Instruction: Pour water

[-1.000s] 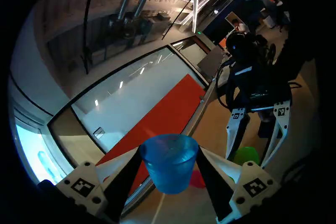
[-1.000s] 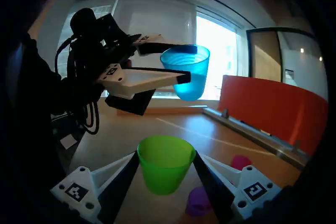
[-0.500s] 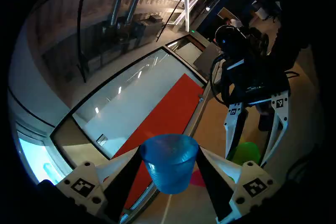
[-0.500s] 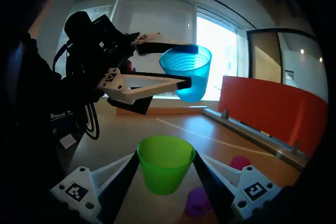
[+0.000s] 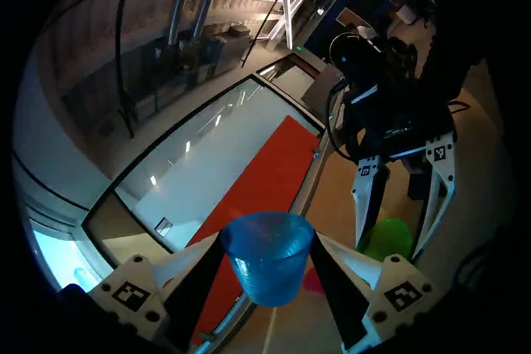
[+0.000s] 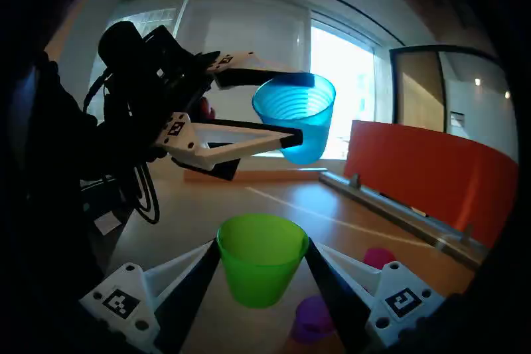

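Blue cup (image 6: pixel 294 117): tilting further — pour starting
Left claw (image 5: pixel 267 251): pinches it
Right claw (image 6: pixel 262 251): pinches green cup (image 6: pixel 260 267)

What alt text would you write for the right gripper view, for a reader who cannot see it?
A lime-green plastic cup stands upright, clamped in the right gripper, over a wooden table. Above and beyond it, the left gripper holds a translucent blue plastic cup tipped with its mouth toward the camera, against a bright window.

The left claw (image 5: pixel 267 242) grips a blue cup (image 5: pixel 267 261), green cup (image 5: pixel 389 237) beyond.
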{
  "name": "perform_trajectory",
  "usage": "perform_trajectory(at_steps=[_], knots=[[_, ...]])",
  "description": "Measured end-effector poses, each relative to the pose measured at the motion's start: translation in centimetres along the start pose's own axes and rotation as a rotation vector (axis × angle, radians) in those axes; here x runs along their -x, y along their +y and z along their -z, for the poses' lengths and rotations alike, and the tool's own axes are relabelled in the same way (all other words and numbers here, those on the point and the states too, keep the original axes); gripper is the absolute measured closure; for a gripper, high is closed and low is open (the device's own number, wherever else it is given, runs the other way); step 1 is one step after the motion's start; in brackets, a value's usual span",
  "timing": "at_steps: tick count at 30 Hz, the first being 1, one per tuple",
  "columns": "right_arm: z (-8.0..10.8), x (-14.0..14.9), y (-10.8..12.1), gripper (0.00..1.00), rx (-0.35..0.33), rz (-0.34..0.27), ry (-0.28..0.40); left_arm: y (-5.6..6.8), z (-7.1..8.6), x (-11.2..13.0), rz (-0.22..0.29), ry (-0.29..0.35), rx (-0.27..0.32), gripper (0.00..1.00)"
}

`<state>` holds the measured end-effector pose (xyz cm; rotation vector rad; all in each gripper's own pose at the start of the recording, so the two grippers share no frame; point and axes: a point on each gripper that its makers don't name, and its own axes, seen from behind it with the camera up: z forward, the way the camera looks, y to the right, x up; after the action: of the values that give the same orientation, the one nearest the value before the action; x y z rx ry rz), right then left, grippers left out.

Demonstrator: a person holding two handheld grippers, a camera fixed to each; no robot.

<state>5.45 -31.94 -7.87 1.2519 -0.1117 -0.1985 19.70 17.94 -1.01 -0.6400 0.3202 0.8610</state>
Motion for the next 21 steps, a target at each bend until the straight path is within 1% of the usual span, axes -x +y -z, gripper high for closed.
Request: perform_trajectory(at_steps=[6,18,21], knots=[[0.03,0.00,0.00,0.06,0.000,0.002,0.000,-0.07,-0.09,0.15,-0.022,-0.001,-0.003,0.14],[0.27,0.03,0.01,0.08,0.000,0.007,0.003,-0.14,-0.12,0.11,-0.041,0.003,-0.007,0.14],[0.32,0.00,-0.19,0.08,-0.010,0.006,0.004,-0.19,-0.11,0.10,-0.051,0.002,-0.007,0.14]])
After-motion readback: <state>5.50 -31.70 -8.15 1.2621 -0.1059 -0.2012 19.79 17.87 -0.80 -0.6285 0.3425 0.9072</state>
